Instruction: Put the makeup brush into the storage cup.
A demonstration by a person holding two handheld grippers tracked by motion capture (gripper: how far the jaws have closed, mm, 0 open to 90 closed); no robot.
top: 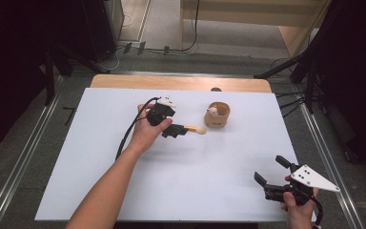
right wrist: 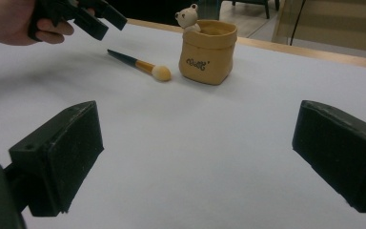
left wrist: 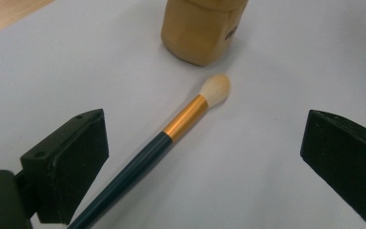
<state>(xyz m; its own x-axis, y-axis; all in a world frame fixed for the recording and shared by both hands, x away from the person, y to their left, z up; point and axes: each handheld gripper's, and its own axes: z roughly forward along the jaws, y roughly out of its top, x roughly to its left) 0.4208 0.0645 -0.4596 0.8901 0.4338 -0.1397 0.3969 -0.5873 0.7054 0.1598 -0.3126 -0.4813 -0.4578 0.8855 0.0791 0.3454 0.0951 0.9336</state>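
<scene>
Brush (left wrist: 171,136) on the white surface (top: 100,157) beside a tan pot (top: 218,115), handle running back between the wide-open, empty jaws of the left hand-held gripper (top: 171,130); the right hand-held gripper (top: 270,171), well apart, also gapes empty.

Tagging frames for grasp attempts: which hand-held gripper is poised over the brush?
The left hand-held gripper: its open jaws straddle the brush handle. The right hand-held gripper hovers open, far off.
</scene>
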